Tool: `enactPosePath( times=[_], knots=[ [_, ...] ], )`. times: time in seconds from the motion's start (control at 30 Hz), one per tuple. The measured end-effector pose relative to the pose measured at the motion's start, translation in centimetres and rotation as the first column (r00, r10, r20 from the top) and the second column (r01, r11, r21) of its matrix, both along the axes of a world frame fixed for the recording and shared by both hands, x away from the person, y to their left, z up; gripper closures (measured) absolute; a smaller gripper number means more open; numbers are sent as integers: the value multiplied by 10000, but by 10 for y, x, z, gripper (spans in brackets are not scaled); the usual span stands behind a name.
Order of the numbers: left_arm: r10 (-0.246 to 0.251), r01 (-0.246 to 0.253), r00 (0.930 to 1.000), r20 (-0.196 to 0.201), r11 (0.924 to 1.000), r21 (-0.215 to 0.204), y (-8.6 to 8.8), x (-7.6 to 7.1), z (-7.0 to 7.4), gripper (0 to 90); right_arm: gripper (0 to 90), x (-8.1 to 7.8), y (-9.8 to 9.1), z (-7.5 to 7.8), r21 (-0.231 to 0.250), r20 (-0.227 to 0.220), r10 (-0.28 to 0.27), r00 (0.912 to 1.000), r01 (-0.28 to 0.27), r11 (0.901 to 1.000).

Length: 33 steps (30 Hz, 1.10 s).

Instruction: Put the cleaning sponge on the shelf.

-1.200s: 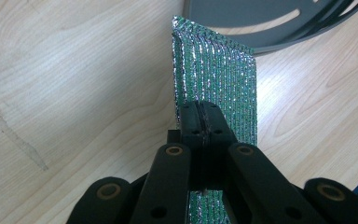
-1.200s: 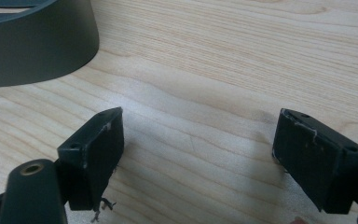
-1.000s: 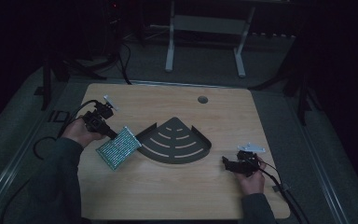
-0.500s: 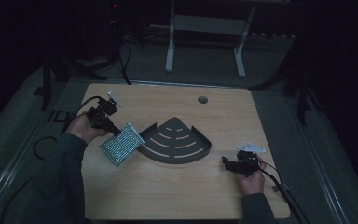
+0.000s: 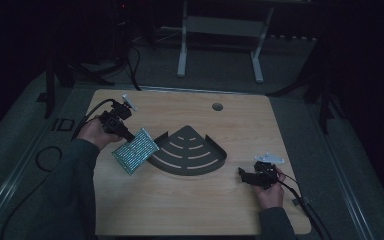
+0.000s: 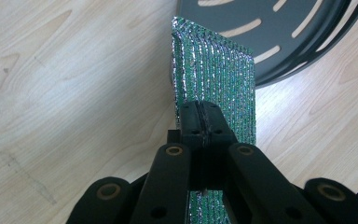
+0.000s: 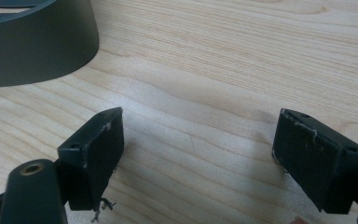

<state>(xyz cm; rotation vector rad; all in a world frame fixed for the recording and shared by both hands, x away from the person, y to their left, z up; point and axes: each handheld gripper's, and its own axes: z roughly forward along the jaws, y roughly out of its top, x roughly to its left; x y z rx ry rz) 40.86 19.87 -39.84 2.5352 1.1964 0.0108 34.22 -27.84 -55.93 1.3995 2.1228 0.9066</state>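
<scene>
Your left tongs [image 5: 128, 134] are clamped on one edge of the glittery green sponge pad [image 5: 136, 151], holding it near the worktop's [image 5: 180, 215] left edge, just beside the dark fan-shaped rack [image 5: 190, 151]. Your right tongs [image 7: 198, 149] gape wide, nothing between them, near the right edge.

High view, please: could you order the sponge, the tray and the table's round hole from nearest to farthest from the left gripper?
1. Sponge: clamped in the left gripper, on the table's left.
2. Tray: centre, just beyond the sponge.
3. Hole: far edge, right of centre.
</scene>
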Motion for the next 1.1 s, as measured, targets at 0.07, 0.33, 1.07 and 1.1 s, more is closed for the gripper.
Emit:
enactPosePath(
  times=[0.07,0.33,1.07,1.1],
  knots=[
    [-25,25,10000,4,10000,70,-3,2,1,900,161,0,0,0,-1,0,0,10000,0,10000],
    [-212,211,9997,76,9996,198,-15,6,4,900,161,0,0,0,-2,2,0,10000,0,10000],
    [-339,333,9993,158,9987,383,-42,21,4,900,161,0,0,0,1,1,9,10000,-9,10000],
    [-357,349,9992,169,9986,409,-44,22,4,900,161,0,0,0,3,1,7,10000,-7,10000]
  ],
)
